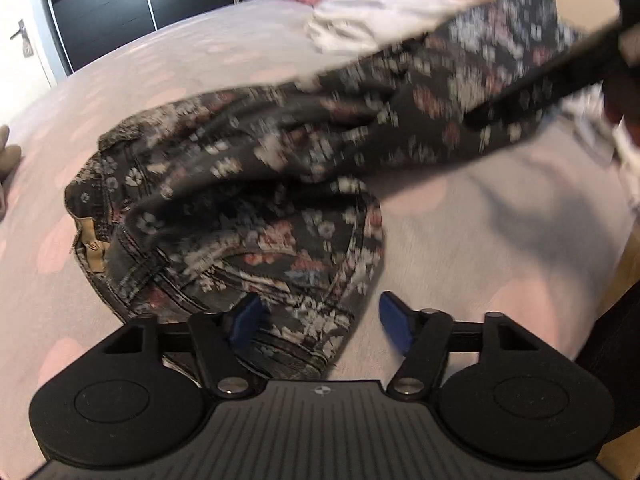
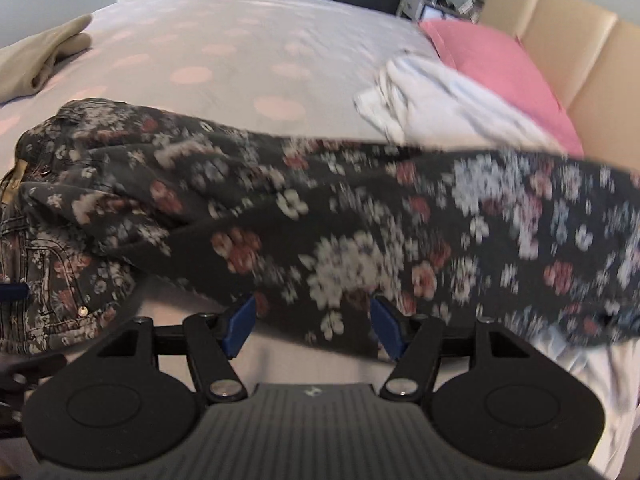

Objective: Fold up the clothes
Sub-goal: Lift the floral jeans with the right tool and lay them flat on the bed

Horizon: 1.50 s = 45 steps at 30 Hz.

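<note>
The floral trousers (image 1: pixel 240 208) lie bunched on the bed (image 1: pixel 200 60), one leg lifted across; both the left tongs (image 1: pixel 316 320) and right tongs (image 2: pixel 312 322) gape, gripping nothing visible, so that leg likely needs laying flat.

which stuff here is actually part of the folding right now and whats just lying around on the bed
In the job:
floral trousers, partly lifted off the bed
left gripper, jaws open at the waistband
right gripper, jaws open around the lifted leg

Just lying about:
white garment
pink pillow
beige garment
spotted bedcover
</note>
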Each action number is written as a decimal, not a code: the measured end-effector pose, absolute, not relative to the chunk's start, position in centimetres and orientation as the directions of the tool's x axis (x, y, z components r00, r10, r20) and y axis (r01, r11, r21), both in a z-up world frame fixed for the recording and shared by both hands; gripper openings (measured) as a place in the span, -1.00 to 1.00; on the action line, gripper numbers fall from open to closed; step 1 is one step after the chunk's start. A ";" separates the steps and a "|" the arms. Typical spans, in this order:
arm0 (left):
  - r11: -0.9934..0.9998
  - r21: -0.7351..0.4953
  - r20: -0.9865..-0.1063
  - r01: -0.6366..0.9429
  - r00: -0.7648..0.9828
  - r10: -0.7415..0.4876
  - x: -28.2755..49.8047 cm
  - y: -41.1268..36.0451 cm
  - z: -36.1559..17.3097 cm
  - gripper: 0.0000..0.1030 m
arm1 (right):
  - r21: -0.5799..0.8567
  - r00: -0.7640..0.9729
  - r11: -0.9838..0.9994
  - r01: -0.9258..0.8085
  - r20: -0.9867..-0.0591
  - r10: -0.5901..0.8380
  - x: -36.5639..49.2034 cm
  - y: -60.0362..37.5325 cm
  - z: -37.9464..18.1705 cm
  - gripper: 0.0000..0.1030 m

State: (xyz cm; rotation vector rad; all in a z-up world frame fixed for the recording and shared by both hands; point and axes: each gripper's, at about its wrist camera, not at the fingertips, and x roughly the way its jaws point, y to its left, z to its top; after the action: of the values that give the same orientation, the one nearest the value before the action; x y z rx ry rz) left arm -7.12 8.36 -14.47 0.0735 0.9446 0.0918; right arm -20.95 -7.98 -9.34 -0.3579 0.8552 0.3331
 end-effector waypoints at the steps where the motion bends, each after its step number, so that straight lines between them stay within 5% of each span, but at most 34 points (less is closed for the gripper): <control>1: 0.992 0.117 -0.801 -0.056 0.585 0.127 -7.1 8.2 -14.6 0.10 | -0.163 0.605 0.895 -0.415 -0.784 0.137 -20.8 -8.2 -9.6 0.29; 6: 0.985 0.150 -0.787 -0.085 0.593 0.171 -7.2 8.2 -14.6 -0.19 | -0.170 0.606 0.892 -0.419 -0.784 0.135 -20.9 -7.9 -9.8 0.29; 9: 0.993 0.103 -0.783 -0.064 0.611 0.121 -7.2 9.2 -13.6 -0.74 | -0.185 0.619 0.892 -0.413 -0.775 0.127 -21.0 -7.9 -9.6 0.29; 12: 0.991 0.099 -0.750 -0.085 0.649 0.130 -7.7 10.3 -11.7 -0.89 | -0.189 0.629 0.897 -0.400 -0.768 0.118 -20.9 -8.1 -9.2 0.29; 18: 0.967 0.059 -0.710 -0.248 0.670 0.216 -9.0 17.5 -6.5 -0.91 | -0.166 0.637 0.923 -0.347 -0.764 0.102 -20.1 -8.7 -8.1 0.29; 24: 0.898 0.160 -0.652 -0.410 0.639 0.408 -11.9 25.6 -1.4 -1.00 | -0.158 0.641 0.942 -0.295 -0.764 0.073 -19.0 -10.0 -6.8 0.29; 26: 0.831 0.269 -0.594 -0.486 0.595 0.541 -13.0 28.1 -0.2 -1.00 | -0.159 0.638 0.947 -0.280 -0.767 0.060 -18.6 -10.6 -6.5 0.30; 29: 0.775 0.247 -0.605 -0.582 0.532 0.592 -15.1 33.1 1.3 -1.00 | -0.161 0.634 0.953 -0.258 -0.772 0.041 -18.0 -11.5 -6.1 0.30; 34: 0.799 0.153 -0.679 -0.581 0.526 0.512 -16.4 35.9 1.0 -1.00 | -0.165 0.625 0.961 -0.221 -0.780 0.010 -17.0 -13.1 -5.5 0.30; 38: 0.888 0.148 -0.708 -0.436 0.580 0.403 -15.2 33.7 -0.5 -0.99 | -0.158 0.613 0.969 -0.192 -0.790 -0.008 -16.3 -14.0 -5.3 0.31; 42: 0.956 0.104 -0.742 -0.275 0.619 0.259 -13.7 31.6 -2.0 -0.26 | -0.143 0.591 0.971 -0.191 -0.807 -0.002 -16.0 -14.3 -6.0 0.31; 45: 0.982 0.077 -0.762 -0.175 0.625 0.171 -12.4 30.4 -3.1 -0.13 | -0.140 0.584 0.972 -0.188 -0.811 -0.004 -15.7 -14.4 -6.1 0.31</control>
State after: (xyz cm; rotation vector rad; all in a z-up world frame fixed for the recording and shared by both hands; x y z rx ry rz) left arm -12.39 30.36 -3.06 -0.0047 0.8740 0.1983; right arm -15.73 -14.44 -6.06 -0.2206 0.9425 0.1080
